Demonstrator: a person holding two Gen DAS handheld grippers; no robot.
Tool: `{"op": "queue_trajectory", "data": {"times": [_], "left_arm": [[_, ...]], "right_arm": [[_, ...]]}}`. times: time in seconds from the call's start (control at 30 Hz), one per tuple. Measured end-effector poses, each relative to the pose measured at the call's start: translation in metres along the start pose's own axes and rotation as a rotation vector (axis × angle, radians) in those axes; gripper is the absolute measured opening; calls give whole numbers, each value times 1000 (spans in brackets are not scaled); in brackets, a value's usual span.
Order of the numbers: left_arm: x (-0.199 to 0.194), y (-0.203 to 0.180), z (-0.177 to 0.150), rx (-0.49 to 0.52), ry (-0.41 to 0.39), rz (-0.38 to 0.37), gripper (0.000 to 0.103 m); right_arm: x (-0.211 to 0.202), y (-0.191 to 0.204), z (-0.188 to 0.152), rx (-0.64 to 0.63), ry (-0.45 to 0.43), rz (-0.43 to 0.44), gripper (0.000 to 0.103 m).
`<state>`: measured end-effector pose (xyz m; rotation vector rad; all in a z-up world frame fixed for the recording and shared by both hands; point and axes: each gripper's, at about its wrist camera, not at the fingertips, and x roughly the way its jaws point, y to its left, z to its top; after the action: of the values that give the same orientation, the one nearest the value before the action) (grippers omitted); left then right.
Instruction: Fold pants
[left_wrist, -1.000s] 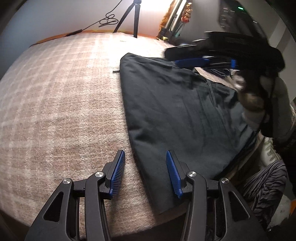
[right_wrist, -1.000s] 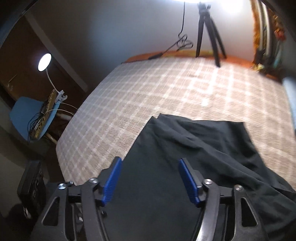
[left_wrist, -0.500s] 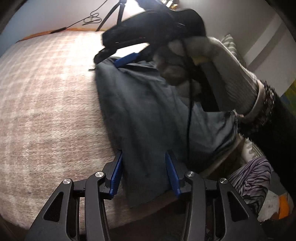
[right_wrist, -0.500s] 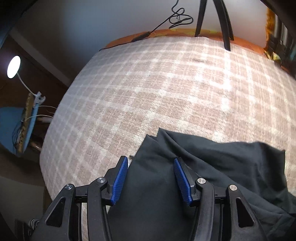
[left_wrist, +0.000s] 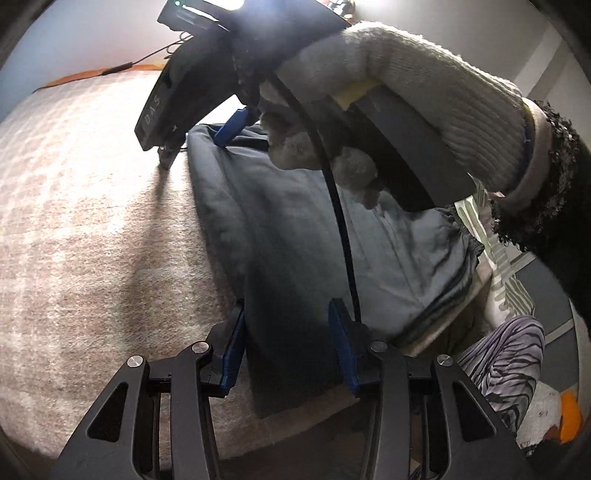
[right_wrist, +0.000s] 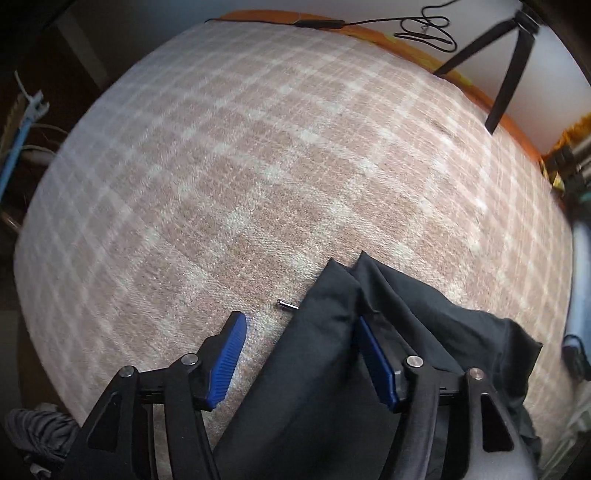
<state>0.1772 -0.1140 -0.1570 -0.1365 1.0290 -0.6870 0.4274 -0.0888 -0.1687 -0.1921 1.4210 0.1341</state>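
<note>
Dark pants (left_wrist: 295, 229) lie flat on a plaid blanket (left_wrist: 92, 221). My left gripper (left_wrist: 288, 350) hovers over their near corner, jaws partly apart; the cloth lies flat between the pads and runs on under the right finger, unpinched. A gloved hand (left_wrist: 388, 92) holds my right gripper, whose blue pad (left_wrist: 231, 125) sits at the far corner of the pants. In the right wrist view the right gripper (right_wrist: 301, 360) points down with its jaws opening. The folded edge of the pants (right_wrist: 332, 314) lies between the pads, the left pad (right_wrist: 227, 358) over bare blanket.
A small metal piece (right_wrist: 287, 304) lies on the blanket (right_wrist: 258, 166) just beside the pants' corner. A tripod leg (right_wrist: 509, 62) and a black cable (right_wrist: 424, 31) stand at the far edge. Striped cloth (left_wrist: 509, 354) hangs off the bed at the right.
The right gripper came down and across to the pants' far corner, tipped downward, and its jaws widened. The gloved hand now fills the top of the left wrist view. The left gripper barely moved.
</note>
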Motion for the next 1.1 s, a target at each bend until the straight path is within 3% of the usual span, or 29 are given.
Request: {"op": "queue_trajectory", "data": {"times": [0.07, 0.2, 0.37, 0.47, 0.5, 0.53, 0.83, 1.1], "left_arm": [[-1, 5, 2, -10, -2, 8, 41], [4, 13, 5, -32, 5, 33, 43], [11, 25, 7, -112, 4, 2, 43], [11, 24, 8, -113, -4, 7, 36], [11, 23, 7, -111, -1, 2, 19], [12, 20, 7, -110, 4, -2, 12], [-7, -16, 16, -30, -85, -40, 6], [-2, -72, 32, 82, -98, -106, 6]], "right_arm": [[0, 1, 0, -7, -5, -8, 58], [-5, -8, -3, 18, -16, -6, 29], [-10, -24, -12, 67, -49, 58, 16], [-17, -41, -24, 106, -82, 107, 9], [-21, -50, -30, 123, -97, 126, 7], [-25, -57, -35, 136, -111, 145, 7], [-69, -118, -85, 268, -269, 298, 2], [-105, -160, -117, 372, -389, 339, 2]]}}
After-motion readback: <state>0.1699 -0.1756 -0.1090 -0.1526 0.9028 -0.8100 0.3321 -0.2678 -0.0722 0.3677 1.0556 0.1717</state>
